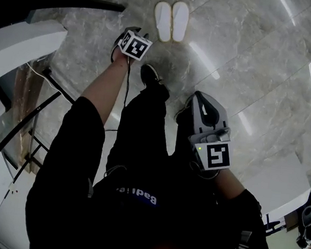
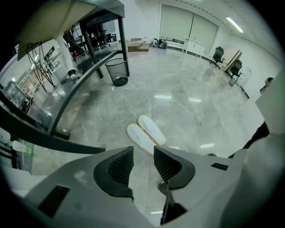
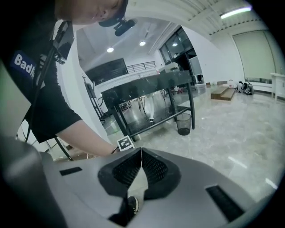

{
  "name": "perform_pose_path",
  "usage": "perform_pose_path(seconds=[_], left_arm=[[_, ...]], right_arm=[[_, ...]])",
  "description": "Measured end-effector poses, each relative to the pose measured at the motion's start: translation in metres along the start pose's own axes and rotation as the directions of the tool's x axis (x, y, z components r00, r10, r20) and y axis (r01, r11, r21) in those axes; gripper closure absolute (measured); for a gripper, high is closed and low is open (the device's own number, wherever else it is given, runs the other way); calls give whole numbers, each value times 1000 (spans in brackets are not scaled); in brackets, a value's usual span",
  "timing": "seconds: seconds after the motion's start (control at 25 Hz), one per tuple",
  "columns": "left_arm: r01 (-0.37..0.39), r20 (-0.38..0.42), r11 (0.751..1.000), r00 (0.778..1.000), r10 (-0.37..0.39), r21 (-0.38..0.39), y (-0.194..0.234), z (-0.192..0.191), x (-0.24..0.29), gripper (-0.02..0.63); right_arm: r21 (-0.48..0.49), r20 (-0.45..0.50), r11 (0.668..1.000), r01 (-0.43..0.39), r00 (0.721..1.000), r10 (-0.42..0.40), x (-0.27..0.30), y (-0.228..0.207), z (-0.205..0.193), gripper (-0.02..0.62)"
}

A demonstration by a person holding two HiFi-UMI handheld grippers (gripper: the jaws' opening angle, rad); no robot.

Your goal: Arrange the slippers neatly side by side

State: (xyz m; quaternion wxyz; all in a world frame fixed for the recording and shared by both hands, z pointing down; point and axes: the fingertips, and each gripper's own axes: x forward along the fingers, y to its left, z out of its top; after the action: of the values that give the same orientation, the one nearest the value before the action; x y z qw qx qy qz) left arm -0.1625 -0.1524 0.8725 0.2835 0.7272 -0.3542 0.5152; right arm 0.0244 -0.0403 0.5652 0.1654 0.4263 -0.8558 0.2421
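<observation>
1. The two white slippers (image 1: 171,21) are lying on the grey marble floor (image 1: 261,60). They are parallel, and their long inner edges are touching each other.
2. The left claw (image 2: 143,153) is standing spread, with nothing between its pads. Only the floor is showing through the gap, and the slippers are lying beyond the tips, apart from them.
3. The right claw (image 3: 141,152) is pressed together at its tips and is pinching nothing. It is hanging beside the person's leg, well apart from the slippers.
4. The person's black shoe (image 1: 150,73) is standing on the floor between the two claws, near the slippers but not touching them.
5. In the left gripper view, the dark frame of a table (image 2: 95,58) is bordering the floor on the left of the slippers. A black mesh wastebasket (image 2: 118,72) is standing by its leg, well apart from them.
6. To the right of the slippers and behind them, a wide stretch of floor is running as far as some office chairs (image 2: 218,54) by the wall.
</observation>
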Motion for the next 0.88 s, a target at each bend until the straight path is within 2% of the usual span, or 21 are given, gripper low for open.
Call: perform_pose_path(seconds=[0.16, 0.36, 0.52, 0.68, 0.8, 0.88], left_arm=[[14, 0, 1000, 1000, -14, -16, -17, 0, -76, 489], [29, 24, 999, 999, -29, -27, -43, 16, -165, 489], [44, 109, 998, 993, -40, -40, -73, 39, -253, 489], [35, 273, 996, 962, -10, -86, -97, 74, -365, 489], [32, 386, 991, 922, 21, -131, -112, 94, -440, 489], [61, 448, 986, 894, 16, -158, -131, 100, -484, 489]], right_arm=[[-88, 26, 996, -11, 1000, 14, -43, 30, 65, 595], [-115, 39, 993, -18, 999, 23, -91, 54, 129, 595], [-156, 35, 987, -30, 999, 36, -133, 75, 175, 595], [-139, 26, 990, -27, 999, 31, -165, 87, 218, 595], [-124, 36, 991, -44, 998, 49, -183, 91, 249, 595], [-133, 48, 990, -52, 997, 59, -200, 94, 265, 595]])
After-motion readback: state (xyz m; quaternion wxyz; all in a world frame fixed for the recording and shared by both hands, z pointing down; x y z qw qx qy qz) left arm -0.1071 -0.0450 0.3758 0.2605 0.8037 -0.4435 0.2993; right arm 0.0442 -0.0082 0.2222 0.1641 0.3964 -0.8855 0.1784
